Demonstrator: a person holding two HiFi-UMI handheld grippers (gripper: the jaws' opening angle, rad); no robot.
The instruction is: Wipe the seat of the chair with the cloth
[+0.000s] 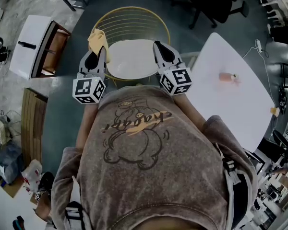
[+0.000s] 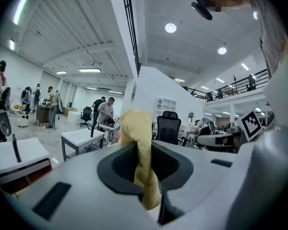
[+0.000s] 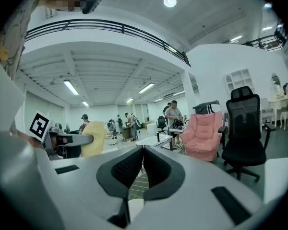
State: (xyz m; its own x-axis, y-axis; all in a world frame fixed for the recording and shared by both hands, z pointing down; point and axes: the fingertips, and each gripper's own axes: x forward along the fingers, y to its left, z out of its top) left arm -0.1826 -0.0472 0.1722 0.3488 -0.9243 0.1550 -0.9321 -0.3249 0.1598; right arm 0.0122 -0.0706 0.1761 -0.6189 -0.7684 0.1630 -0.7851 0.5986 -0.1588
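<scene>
Yellow cloth [image 1: 97,40] pinched tight in left hand-held gripper [image 1: 102,51] at 9 o'clock edge of seat [image 1: 132,59], staged for wiping; right hand-held gripper [image 1: 158,47] closed, empty, at 3 o'clock.

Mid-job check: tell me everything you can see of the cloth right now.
The cloth is pale yellow, soft and bunched, not spread. The jaws of the left gripper pinch it, a crumpled wad sticking out past their tips. In the head view it sits by the left rim of the chair, beside the white seat; whether it touches the chair cannot be told.
</scene>
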